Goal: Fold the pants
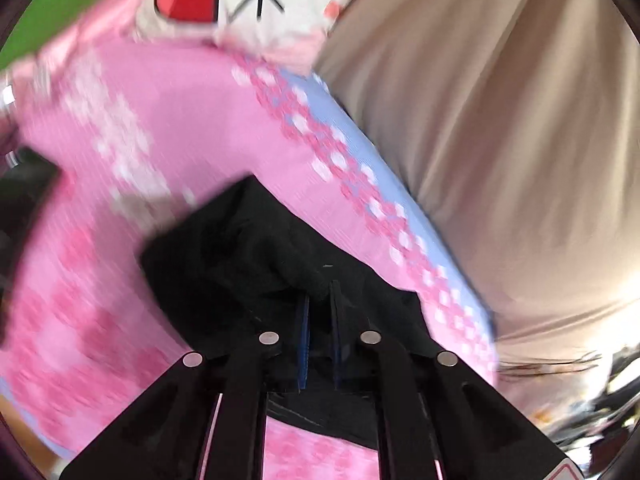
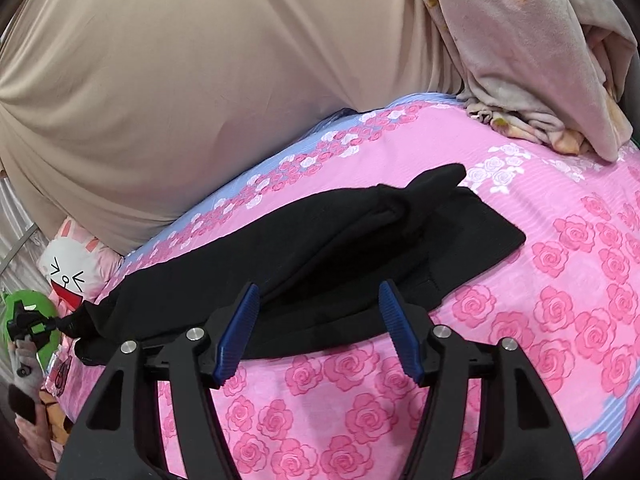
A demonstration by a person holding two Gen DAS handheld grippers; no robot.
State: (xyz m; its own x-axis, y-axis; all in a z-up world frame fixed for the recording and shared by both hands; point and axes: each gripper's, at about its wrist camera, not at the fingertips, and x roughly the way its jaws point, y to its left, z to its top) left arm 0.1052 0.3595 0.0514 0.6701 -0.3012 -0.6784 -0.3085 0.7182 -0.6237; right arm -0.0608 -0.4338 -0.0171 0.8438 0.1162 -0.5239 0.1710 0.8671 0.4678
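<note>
Black pants (image 2: 304, 248) lie partly folded on pink rose-print bedding (image 2: 560, 280).
Left gripper (image 1: 320, 300) pinches the pants' cloth; right gripper (image 2: 318, 312) gapes empty above them; beige curtain (image 2: 200, 80) behind.

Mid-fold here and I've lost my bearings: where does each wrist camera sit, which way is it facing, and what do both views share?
Left wrist: sits on the left gripper, looking down along its fingers, shut on the black pants; blurred pink bedsheet beyond.
Right wrist: sits on the right gripper, facing across the bed; its open blue-padded fingers frame the pants.
Shared: pants, rose sheet, beige curtain, bunny cushion.
</note>
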